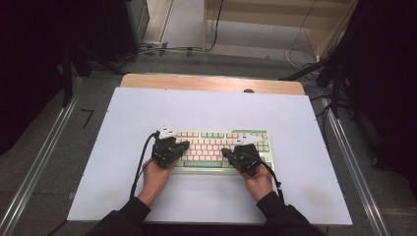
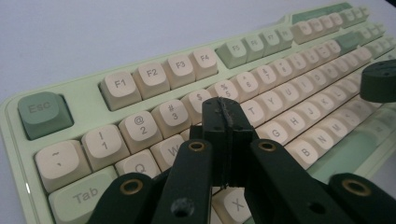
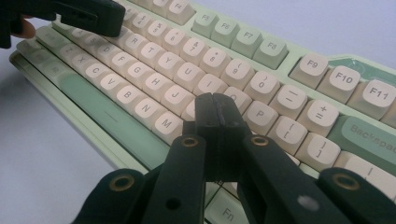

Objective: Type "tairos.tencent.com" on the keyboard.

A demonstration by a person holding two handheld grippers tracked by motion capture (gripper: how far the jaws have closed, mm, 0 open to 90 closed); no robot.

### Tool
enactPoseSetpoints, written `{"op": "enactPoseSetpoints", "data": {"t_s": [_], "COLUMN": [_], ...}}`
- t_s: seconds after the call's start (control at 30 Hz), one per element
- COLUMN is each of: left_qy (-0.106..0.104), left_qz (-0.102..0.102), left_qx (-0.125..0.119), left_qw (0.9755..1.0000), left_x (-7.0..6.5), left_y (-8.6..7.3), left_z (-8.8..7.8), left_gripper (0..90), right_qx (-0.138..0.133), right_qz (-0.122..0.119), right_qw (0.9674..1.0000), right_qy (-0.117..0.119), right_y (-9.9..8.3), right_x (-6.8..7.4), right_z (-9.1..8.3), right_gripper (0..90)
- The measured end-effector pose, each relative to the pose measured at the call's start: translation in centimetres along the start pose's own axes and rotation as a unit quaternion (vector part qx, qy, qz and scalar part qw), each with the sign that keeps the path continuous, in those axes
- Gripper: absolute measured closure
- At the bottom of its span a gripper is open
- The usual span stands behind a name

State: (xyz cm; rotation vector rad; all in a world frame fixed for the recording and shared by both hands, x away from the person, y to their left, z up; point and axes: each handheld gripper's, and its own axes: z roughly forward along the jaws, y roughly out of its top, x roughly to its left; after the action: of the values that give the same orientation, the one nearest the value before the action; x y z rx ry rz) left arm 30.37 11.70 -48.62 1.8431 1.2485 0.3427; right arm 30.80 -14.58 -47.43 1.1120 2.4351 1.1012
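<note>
A mechanical keyboard point(image 1: 221, 147) lies near the middle of the white worktop point(image 1: 206, 108), towards the person's edge, its long axis running left to right across the high view and its key legends facing the person, with the function row on the far side and the space bar nearest. Its case is a pale mint-green plastic with rounded corners; the keycaps are mostly cream, smooth and softly sculpted, with darker green caps for Esc point(image 2: 44, 113), the space bar point(image 3: 105, 109) and Backspace point(image 3: 369, 140). The worktop is a flat, matte white sheet laid over a wooden table whose bare edge point(image 1: 211, 81) shows at the far side. The left gripper point(image 1: 183, 146) hovers over the left half of the keys, its black fingers pressed together with nothing between them, the tip near the number row in the left gripper view. The right gripper point(image 1: 226, 153) sits over the right half, fingers likewise closed on nothing, above the keys near P.
</note>
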Motion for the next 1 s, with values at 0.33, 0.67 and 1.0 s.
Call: {"op": "enactPoseSetpoints", "data": {"t_s": [0.33, 0.67, 1.0], "left_qy": [-0.005, -0.007, -0.007], "left_qz": [-0.007, -0.007, -0.007], "left_qx": [-0.009, -0.017, -0.017], "left_qw": [0.9999, 0.9998, 0.9998], "left_x": [0.19, 0.12, 0.09], "left_y": [-0.07, -0.06, -0.08], "left_z": [-0.68, -0.89, -0.89], "left_gripper": [90.0, 90.0, 90.0], "right_qx": [0.0, 0.0, 0.002], "right_qz": [-0.001, -0.005, -0.01], "right_qw": [1.0, 1.0, 0.9999], "right_qy": [0.003, 0.005, 0.01], "right_y": [0.01, 0.09, 0.23], "right_x": [0.17, 0.4, 0.85], "right_z": [0.04, 0.17, 0.57], "right_gripper": [87.2, 87.2, 87.2]}}
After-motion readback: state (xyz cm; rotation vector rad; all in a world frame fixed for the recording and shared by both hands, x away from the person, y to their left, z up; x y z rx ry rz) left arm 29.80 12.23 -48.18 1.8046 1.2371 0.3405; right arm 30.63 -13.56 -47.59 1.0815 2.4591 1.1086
